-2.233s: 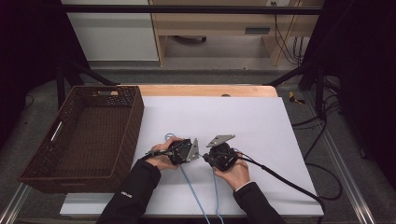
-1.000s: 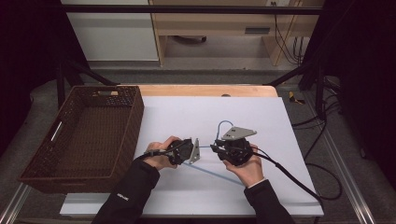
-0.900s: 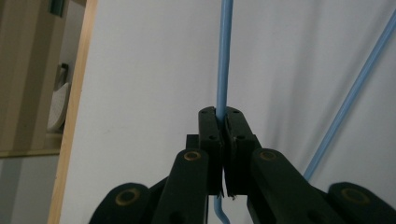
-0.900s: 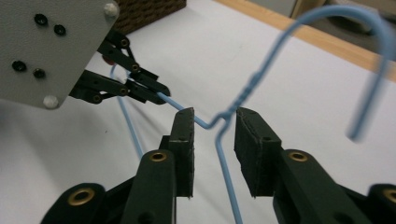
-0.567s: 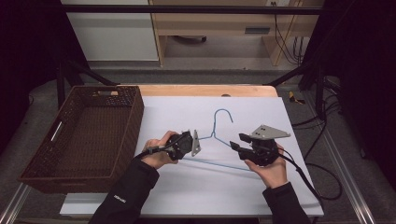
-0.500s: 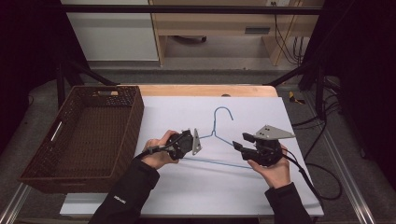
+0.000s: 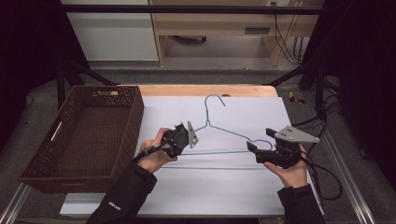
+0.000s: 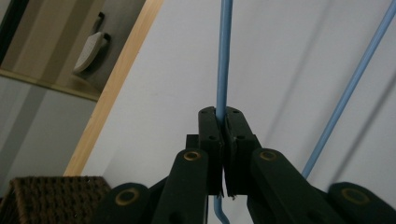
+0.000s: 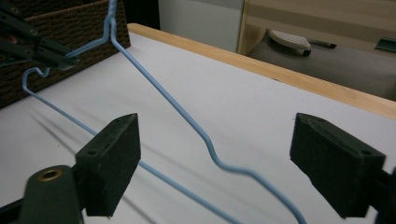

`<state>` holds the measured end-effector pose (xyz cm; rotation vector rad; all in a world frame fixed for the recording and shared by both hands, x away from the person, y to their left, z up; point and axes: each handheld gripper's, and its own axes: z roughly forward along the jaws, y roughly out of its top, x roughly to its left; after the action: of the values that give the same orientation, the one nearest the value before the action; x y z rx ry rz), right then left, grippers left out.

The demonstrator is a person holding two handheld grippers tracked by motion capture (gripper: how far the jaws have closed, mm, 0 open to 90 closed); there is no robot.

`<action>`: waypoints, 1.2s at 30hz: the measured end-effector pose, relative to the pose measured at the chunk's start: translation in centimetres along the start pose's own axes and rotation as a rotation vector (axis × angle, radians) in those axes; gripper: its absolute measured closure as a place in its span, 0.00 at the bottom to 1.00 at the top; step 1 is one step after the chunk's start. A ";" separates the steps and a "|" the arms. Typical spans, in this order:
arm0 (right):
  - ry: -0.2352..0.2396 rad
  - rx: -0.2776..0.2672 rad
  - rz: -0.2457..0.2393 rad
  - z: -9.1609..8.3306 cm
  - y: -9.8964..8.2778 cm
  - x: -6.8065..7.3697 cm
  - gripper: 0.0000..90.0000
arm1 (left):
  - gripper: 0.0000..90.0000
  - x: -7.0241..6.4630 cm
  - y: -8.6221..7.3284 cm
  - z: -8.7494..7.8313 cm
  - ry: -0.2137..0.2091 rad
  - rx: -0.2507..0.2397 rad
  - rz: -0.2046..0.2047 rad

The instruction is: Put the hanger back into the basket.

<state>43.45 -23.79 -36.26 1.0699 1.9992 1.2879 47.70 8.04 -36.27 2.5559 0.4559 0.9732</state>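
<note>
Right claw [image 7: 256,150] has swung out toward the right edge of the surface [image 7: 219,186], jaws now spread wide, holding nothing. Left claw [image 8: 223,140] stays clamped on the blue hanger [image 7: 219,128] wire, mid-surface, hook toward the far edge. Hanger now unfolded flat; probably a regrasp next.

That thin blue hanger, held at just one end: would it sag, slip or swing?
The blue hanger probably stays stiff: its thin wire runs straight from the left gripper, clamped at one corner. It looks light. Being thin, smooth wire, it might twist in that grip. The right gripper is open around its far end.
</note>
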 end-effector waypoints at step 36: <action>0.004 -0.007 0.037 -0.8 -1.7 -1.4 0.08 | 0.97 9.1 -5.5 -10.5 0.267 -0.027 -0.354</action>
<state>43.08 -25.74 -37.43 1.1063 1.9851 1.3168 46.11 19.03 -26.26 2.2205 0.9251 1.1737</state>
